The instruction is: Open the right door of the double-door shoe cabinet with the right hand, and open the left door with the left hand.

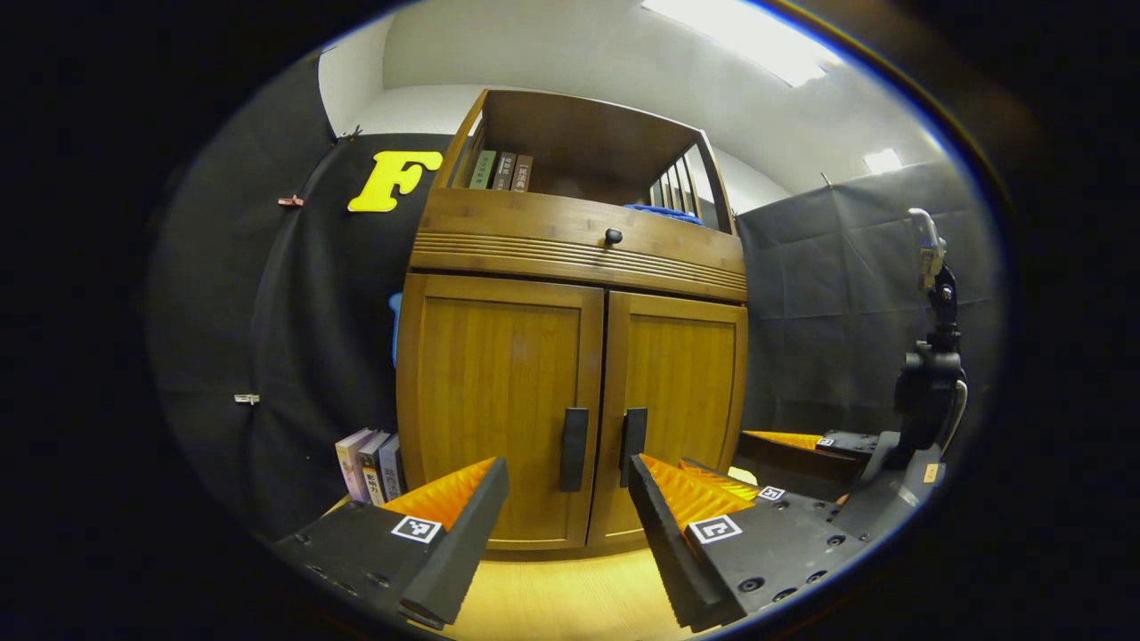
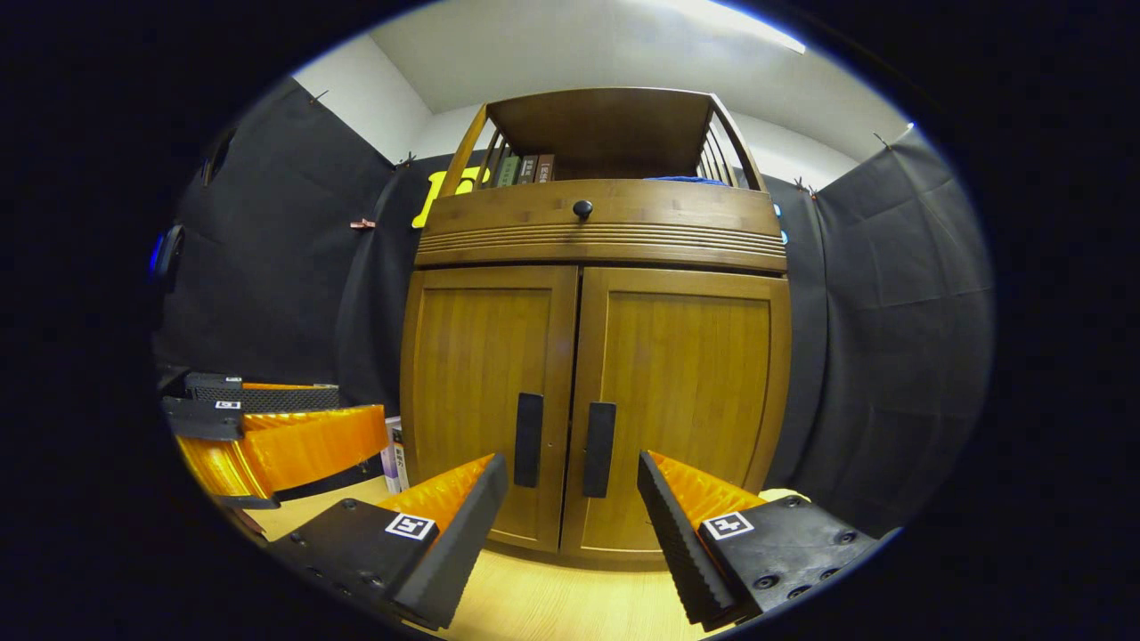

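Inventory: one shoe cabinet (image 2: 592, 356), two doors, two dark vertical handles, one drawer front with one round knob (image 2: 582, 210), one open shelf on top. Left door (image 2: 485, 392) and right door (image 2: 681, 401) both flush and closed, meeting at a narrow centre seam. Left handle (image 2: 528, 440) and right handle (image 2: 598, 449) side by side at the seam, low on the doors. Warm brown wood throughout, grain vertical on the door panels, ribbed moulding under the drawer. Three books (image 1: 500, 170) upright on the top shelf at its left end, something blue (image 1: 663, 213) toward its right. Three more books (image 1: 368, 464) upright on the table beside the cabinet's left flank. Standing on a pale wooden table (image 2: 552, 605), against the black cloth wall. Left gripper (image 1: 567, 507) spread wide, nothing between its fingers, well short of the doors, facing the handles. Right gripper (image 2: 572, 503) likewise wide apart, grasping nothing, apart from the cabinet, aimed at the handle pair; also seen in the left gripper view at far right.
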### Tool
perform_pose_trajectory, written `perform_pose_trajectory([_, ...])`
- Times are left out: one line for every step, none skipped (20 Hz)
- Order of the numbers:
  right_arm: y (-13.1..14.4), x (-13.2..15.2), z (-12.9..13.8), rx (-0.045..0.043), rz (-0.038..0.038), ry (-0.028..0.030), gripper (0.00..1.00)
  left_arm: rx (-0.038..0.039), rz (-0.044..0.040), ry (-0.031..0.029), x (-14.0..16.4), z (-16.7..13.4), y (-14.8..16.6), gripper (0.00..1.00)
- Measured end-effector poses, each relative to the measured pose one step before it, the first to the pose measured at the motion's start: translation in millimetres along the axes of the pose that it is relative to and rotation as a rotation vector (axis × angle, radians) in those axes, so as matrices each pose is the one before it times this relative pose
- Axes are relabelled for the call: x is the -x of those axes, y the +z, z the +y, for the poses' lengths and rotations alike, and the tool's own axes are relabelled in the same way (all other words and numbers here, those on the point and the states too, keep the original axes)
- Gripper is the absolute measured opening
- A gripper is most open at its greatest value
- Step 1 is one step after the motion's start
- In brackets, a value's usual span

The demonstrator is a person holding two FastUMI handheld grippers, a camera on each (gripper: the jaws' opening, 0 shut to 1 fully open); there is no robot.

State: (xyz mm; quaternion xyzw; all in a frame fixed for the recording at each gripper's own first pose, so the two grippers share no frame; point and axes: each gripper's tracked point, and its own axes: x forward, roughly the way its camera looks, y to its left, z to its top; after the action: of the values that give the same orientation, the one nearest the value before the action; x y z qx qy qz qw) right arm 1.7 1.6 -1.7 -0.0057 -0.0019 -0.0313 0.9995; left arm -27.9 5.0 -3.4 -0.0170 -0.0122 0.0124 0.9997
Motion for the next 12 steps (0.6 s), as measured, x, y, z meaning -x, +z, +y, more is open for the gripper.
perform_pose_trajectory([-0.98, -1.41, -0.49, -0.00416, 0.00153, -0.00312, 0.94, -0.00012, 0.00326, -0.00538, -1.72, 0.36, -2.66, 0.82])
perform_pose_trajectory([1.5, -2.08, -0.07, -0.00773, -0.00547, -0.00036, 0.93, 0.0011, -0.0031, -0.00833, -1.05, 0.49, -0.26, 0.82])
perform_pose_trajectory([2.02, -2.58, -0.28, -0.00776, -0.00452, -0.00164, 0.93, 0.00369, -0.00297, -0.0094, -0.85, -0.67, -2.0, 0.86])
perform_pose_trajectory([1.25, -3.62, -1.79, -0.00438, -0.00271, -0.00639, 0.93, 0.00661, -0.0008, -0.00822, -2.48, 0.36, -0.89, 0.82])
perform_pose_trajectory([-0.1, -3.83, -2.41, 0.00124, 0.00027, -0.00655, 0.93, 0.00747, 0.00173, -0.00884, -3.49, 0.41, -2.04, 0.82])
perform_pose_trajectory([-0.23, -5.05, -2.04, 0.00447, -0.00023, -0.00784, 0.93, 0.0056, 0.00409, -0.00569, -2.26, 1.67, -1.34, 0.86])
perform_pose_trajectory([-0.87, -4.7, -2.64, 0.00602, -0.00126, -0.0098, 0.93, 0.00318, 0.00347, -0.00228, -3.74, 1.22, -2.38, 0.86])
perform_pose_trajectory([-0.71, -5.78, -1.74, 0.00724, -0.00171, -0.01081, 0.94, 0.00048, 0.00374, -0.00044, -2.81, 3.36, -1.9, 0.86])
perform_pose_trajectory([-3.47, -6.03, -0.79, 0.00938, 0.00314, -0.00835, 0.93, 0.00086, 0.0027, 0.00096, -2.05, 2.18, -3.05, 0.86])
perform_pose_trajectory([-3.82, -8.08, 1.2, 0.00842, 0.00674, -0.00179, 0.92, 0.00105, 0.00317, 0.00121, -2.56, 3.49, -1.52, 0.86])
perform_pose_trajectory([-4.72, -8.8, 2.18, 0.00515, 0.01185, 0.00293, 0.93, 0.00134, 0.00253, 0.00081, -2.14, 2.58, -2.32, 0.86])
perform_pose_trajectory([-5.4, -10.39, 2.82, -0.00104, 0.01058, 0.00737, 0.93, 0.00196, 0.00141, 0.0019, -2.18, 2.5, -0.8, 0.86])
